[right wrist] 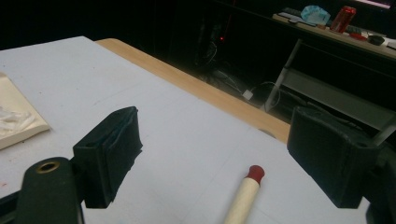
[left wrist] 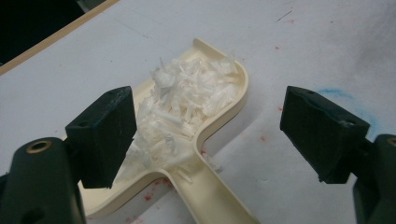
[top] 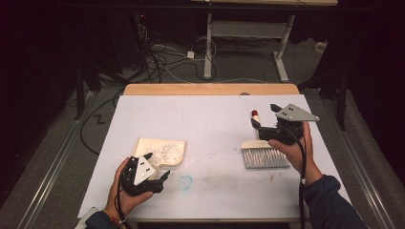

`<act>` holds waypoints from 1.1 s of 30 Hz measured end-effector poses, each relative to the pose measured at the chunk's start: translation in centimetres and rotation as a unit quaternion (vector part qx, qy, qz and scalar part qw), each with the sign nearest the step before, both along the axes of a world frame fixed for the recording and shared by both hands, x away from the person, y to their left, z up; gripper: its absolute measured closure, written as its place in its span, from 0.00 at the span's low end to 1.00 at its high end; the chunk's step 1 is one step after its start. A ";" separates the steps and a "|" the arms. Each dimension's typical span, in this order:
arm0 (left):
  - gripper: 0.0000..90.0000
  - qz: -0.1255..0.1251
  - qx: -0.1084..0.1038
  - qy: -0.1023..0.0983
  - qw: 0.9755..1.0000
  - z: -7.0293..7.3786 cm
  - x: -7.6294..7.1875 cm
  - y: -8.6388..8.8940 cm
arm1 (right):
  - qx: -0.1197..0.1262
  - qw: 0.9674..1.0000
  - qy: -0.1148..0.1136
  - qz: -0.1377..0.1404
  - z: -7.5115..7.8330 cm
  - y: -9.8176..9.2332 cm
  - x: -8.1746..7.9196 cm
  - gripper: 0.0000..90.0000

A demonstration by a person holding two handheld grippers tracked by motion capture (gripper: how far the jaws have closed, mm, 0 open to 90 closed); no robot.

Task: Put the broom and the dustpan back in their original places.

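Cream plastic is what sits under my left gripper (top: 153, 177): a dustpan (top: 165, 151) lying flat on the white surface (top: 205, 124), its tray heaped with white shredded scraps (left wrist: 184, 100). In the left gripper view my fingers (left wrist: 105, 135) stand wide apart, one black pad over the pan's near left edge, the other off to the right above bare surface. The pan's handle (left wrist: 210, 196) runs down between them toward the camera. I am clamped on nothing. Small red specks (left wrist: 263, 138) and a blue smudge (left wrist: 336, 93) mark the surface just beside the pan.

My right gripper (top: 261, 128) is well apart from that, on the right side of the surface, with its grey three-cornered plate (top: 295, 113) on top. From above, a hand brush (top: 265, 153) with pale grey bristles lies just below it, its cream handle (right wrist: 243, 198) reaching away from me and ending in a red tip (right wrist: 256, 172). In the right gripper view that handle rises between my fingers (right wrist: 109, 154), which are spread wide and touch nothing; whether they are level with the handle or above it I cannot tell. A corner of the dustpan shows at the left edge there.

Beyond the surface's wooden far edge (top: 210, 89) the floor is dark, with tangled cables (top: 162, 59) and the white legs of another table (top: 282, 47).
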State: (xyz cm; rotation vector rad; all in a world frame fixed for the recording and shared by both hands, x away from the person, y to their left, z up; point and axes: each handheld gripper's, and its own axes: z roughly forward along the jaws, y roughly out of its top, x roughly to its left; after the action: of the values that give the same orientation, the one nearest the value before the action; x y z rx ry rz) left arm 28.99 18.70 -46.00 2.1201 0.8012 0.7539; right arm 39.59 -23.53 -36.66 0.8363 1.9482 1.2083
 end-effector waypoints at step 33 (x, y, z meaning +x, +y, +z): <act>0.19 0.001 0.016 0.003 1.000 -0.1 -0.2 -0.2 | -0.012 0.999 -0.025 0.037 -1.1 -1.3 -6.4 0.21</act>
State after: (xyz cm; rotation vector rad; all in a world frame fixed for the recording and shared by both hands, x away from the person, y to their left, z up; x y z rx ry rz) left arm 28.75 18.49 -46.10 2.1521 0.7987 0.7654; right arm 33.15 -24.88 -37.77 0.7212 1.9638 1.2340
